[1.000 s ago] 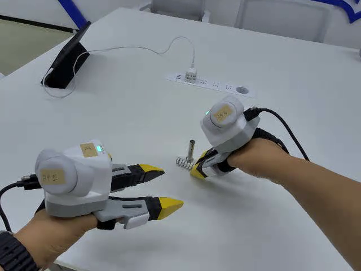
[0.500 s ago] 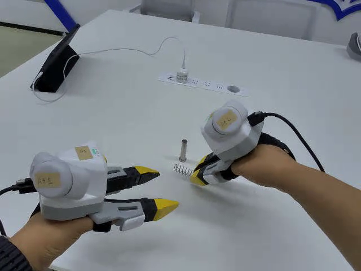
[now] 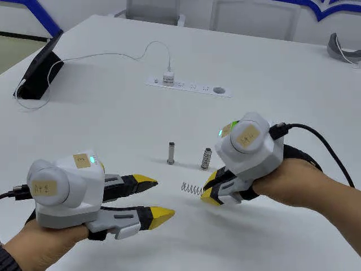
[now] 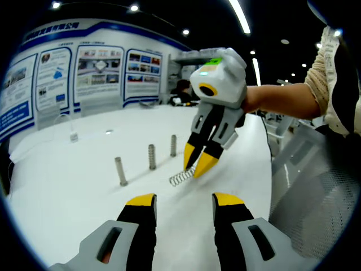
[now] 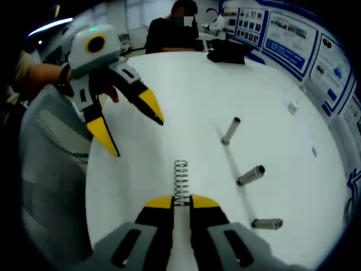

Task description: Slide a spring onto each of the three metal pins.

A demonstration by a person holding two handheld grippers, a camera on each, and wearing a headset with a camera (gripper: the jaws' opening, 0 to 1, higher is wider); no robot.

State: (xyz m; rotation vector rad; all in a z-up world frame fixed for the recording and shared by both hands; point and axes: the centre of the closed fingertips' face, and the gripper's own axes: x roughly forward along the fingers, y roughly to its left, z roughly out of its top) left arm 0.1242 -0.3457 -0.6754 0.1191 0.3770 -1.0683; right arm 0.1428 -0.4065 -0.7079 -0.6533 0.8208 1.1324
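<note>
Mid-table power strip (image 3: 186, 87), white charger (image 3: 168, 77) plugged in; dark tablet (image 3: 38, 66) far left.

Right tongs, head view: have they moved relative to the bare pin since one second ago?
Yes. The right tongs, shut on the spring, have drawn back from the bare pin, toward the person; the gap is wider.
</note>
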